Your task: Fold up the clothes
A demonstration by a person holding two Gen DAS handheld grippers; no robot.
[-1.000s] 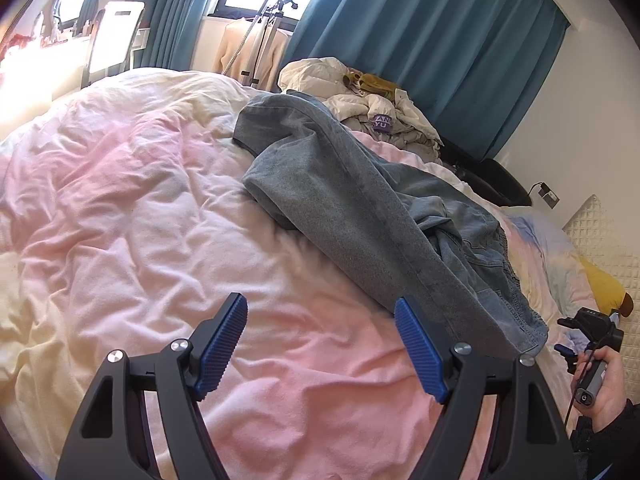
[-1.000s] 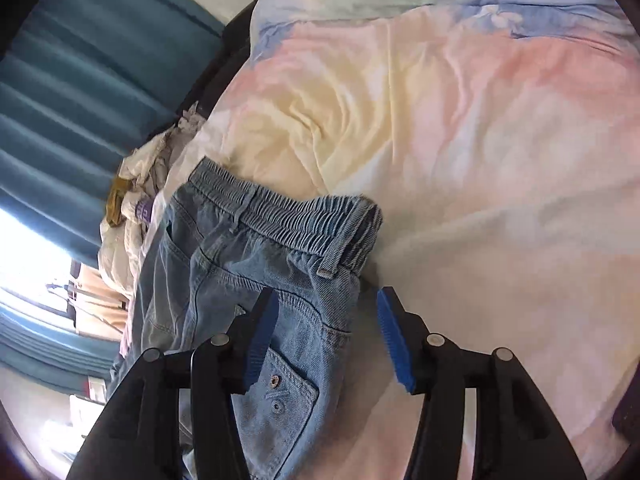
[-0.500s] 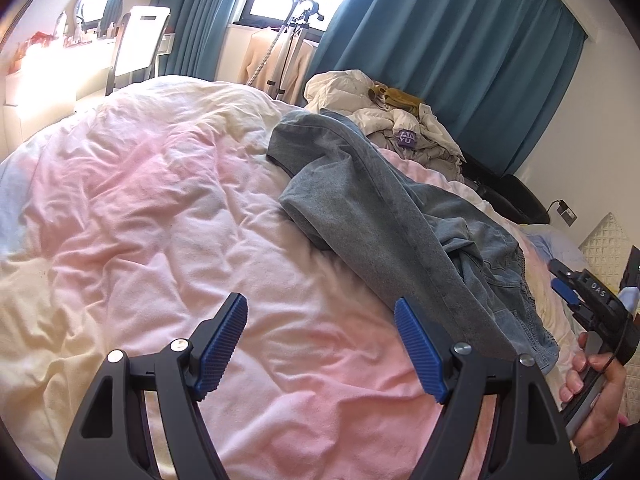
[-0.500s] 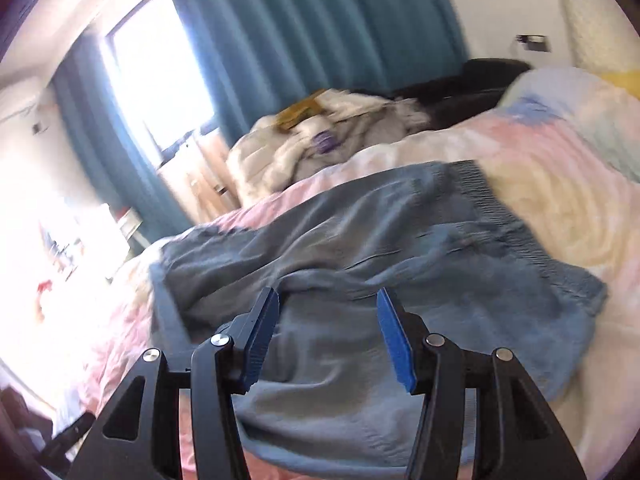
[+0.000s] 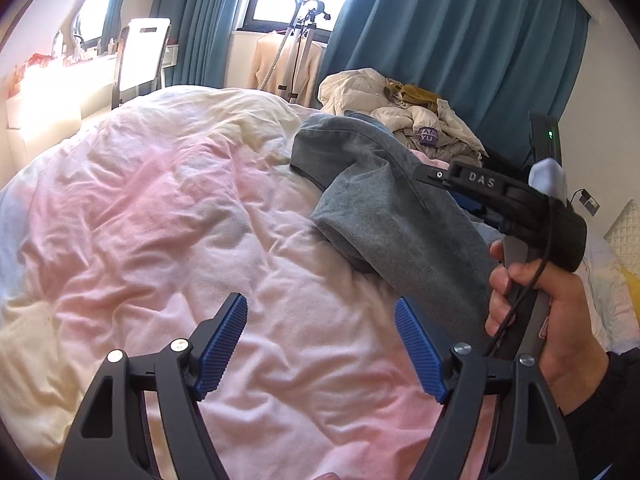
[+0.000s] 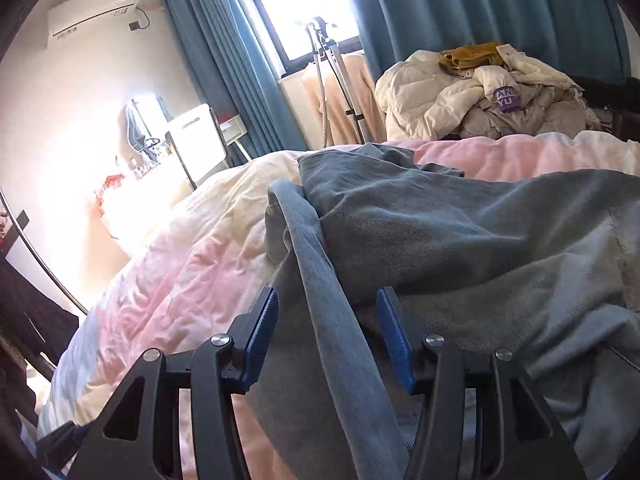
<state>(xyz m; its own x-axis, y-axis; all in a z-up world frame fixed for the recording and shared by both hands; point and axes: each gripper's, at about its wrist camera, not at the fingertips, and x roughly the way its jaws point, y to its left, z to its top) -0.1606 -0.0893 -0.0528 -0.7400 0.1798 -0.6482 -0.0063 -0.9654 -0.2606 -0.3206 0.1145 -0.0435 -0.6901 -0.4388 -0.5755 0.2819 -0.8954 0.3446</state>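
A pair of grey-blue jeans (image 5: 384, 208) lies rumpled across the pink and cream duvet (image 5: 160, 220), legs pointing toward the window. My left gripper (image 5: 322, 346) hovers open over bare duvet, just short of the jeans' near edge. To its right a hand (image 5: 536, 300) holds the right gripper's handle over the jeans. In the right wrist view the right gripper (image 6: 328, 336) is low at the jeans (image 6: 460, 240). A raised fold of denim (image 6: 320, 280) runs between its blue pads, which stand apart from it on both sides.
A heap of cream jackets and clothes (image 5: 400, 120) sits at the far side of the bed, in front of teal curtains (image 5: 460, 40). A steamer stand (image 5: 296, 40) and a white chair (image 5: 144, 52) stand by the window. A quilted pillow (image 5: 624, 232) lies far right.
The right gripper swung from the jeans' waistband to the leg end and rolled upright; a denim fold now lies between its jaws. In the left wrist view the right hand has come much closer.
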